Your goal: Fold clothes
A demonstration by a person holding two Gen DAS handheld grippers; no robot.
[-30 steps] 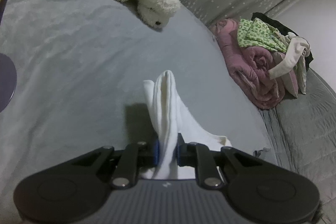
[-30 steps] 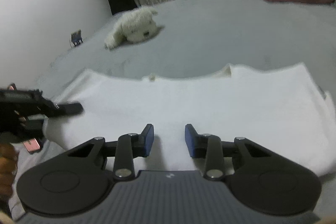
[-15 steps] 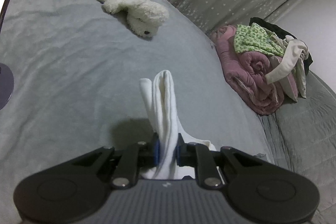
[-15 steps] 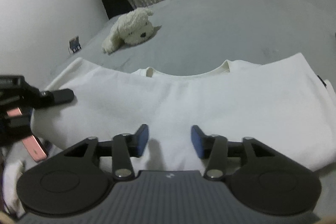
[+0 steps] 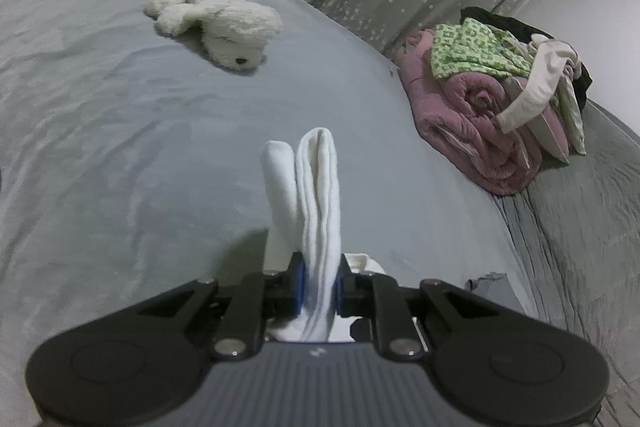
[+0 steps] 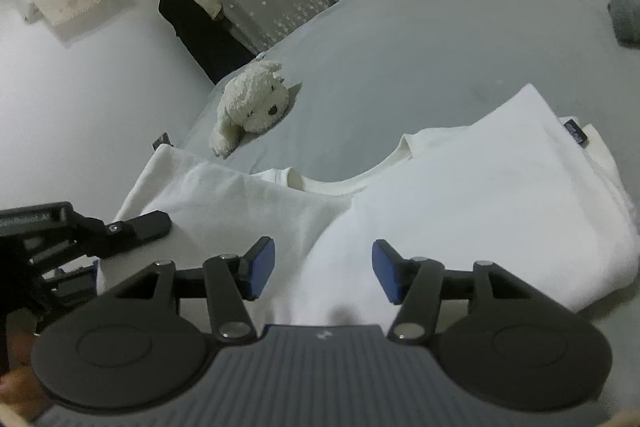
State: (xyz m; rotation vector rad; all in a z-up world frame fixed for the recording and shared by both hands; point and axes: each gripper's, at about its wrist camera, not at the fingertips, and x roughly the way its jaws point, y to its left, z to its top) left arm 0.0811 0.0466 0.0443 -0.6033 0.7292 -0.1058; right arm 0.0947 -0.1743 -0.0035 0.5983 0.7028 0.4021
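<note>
Our left tongs are clenched on a bunched fold of the white shirt, which lies low and centre in the right wrist view on the grey bed. Our right tongs stand released over the cloth, their jaws having just been opening with only shirt fabric beneath them. With one side free, we judge the lifted edge may drag the layers askew and wrinkle the fold.

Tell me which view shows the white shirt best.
The right wrist view: the white shirt lies spread on the bed, collar visible. The left wrist view shows only a bunched fold pinched in the left gripper.
</note>
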